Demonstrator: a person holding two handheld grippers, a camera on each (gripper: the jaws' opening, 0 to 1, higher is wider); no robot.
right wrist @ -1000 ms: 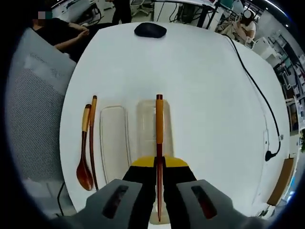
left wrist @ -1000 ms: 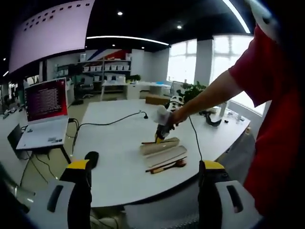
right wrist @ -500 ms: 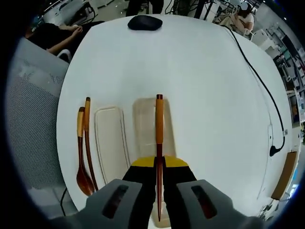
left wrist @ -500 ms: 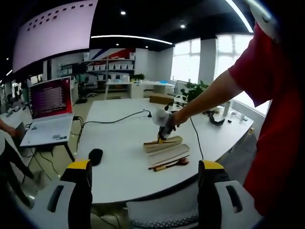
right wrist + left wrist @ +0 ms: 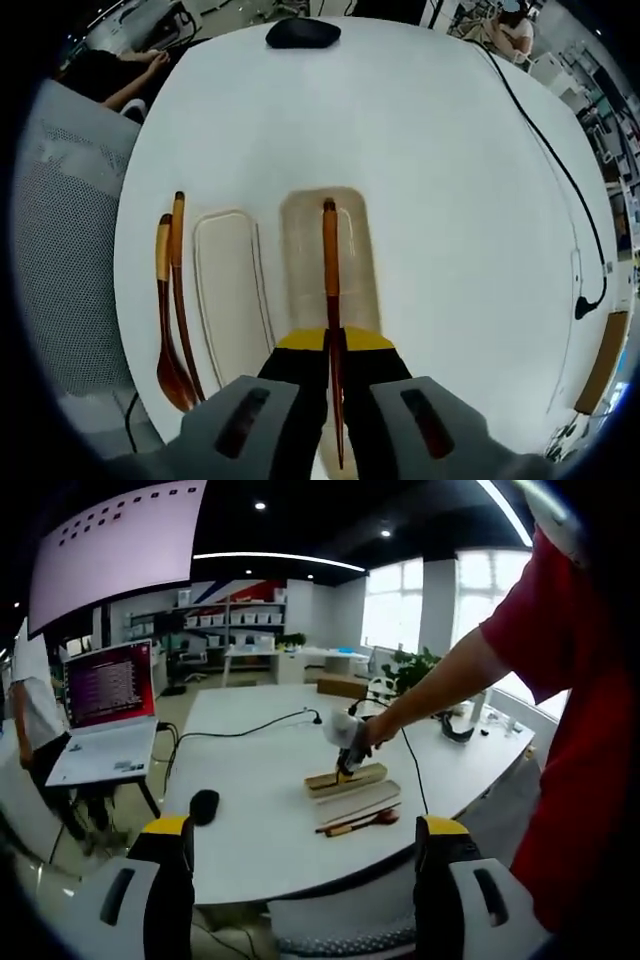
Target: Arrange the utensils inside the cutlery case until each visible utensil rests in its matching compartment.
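Currently right gripper (image 5: pixel 335 385) clenched on slim brown wooden chopstick (image 5: pixel 328 270), over translucent oblong cutlery case tray (image 5: pixel 360 255). Likely light, stiff, smooth; grip mid-shaft. Wooden spoon (image 5: pixel 166 320) on white table (image 5: pixel 450 150). Left gripper (image 5: pixel 300 880) jaws apart, holding nothing.

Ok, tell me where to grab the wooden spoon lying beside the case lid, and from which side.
Take the wooden spoon by its slim handle, near the lighter upper section, not the bowl. It lies flat on the table, close beside a chopstick on its inner side. Probably best to come straight down with the left tongs, jaws across the handle, well clear of the lid.
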